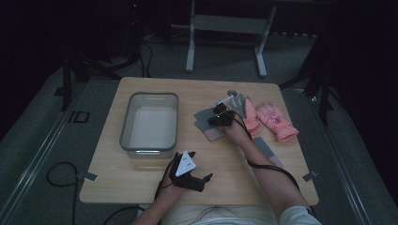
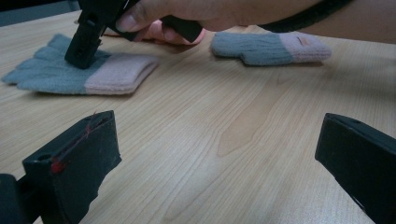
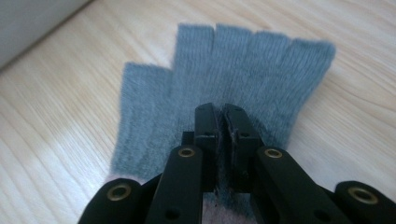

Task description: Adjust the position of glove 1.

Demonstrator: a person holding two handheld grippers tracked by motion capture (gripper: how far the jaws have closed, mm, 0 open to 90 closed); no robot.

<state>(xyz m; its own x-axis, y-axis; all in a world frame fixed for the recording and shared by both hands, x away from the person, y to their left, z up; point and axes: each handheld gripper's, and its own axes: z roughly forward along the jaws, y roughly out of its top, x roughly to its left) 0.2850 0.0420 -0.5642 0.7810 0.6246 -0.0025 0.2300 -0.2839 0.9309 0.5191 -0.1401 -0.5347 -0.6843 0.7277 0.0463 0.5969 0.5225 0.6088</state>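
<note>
A pale wooden table (image 1: 141, 173) stands in a dark room. Low in the frame the left gripper (image 1: 192, 178) hovers, jaws wide and empty. Past it, at centre, the right gripper (image 1: 220, 118) pinches one grey glove (image 3: 224, 88) — fingers pointing up-left, lying lengthwise that way. Four gloves in all: two grey, two pink (image 1: 277, 119). One clear bin (image 1: 150, 123) sits at left.

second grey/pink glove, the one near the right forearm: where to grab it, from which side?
Pinch the knit from above, mid-palm. The second grey glove lies flat on the table, so no edge stands up for a sideways grip. The right gripper already shows this working: it is shut on the first grey glove, a fold of fabric between its jaws. The left gripper is open and free.
</note>
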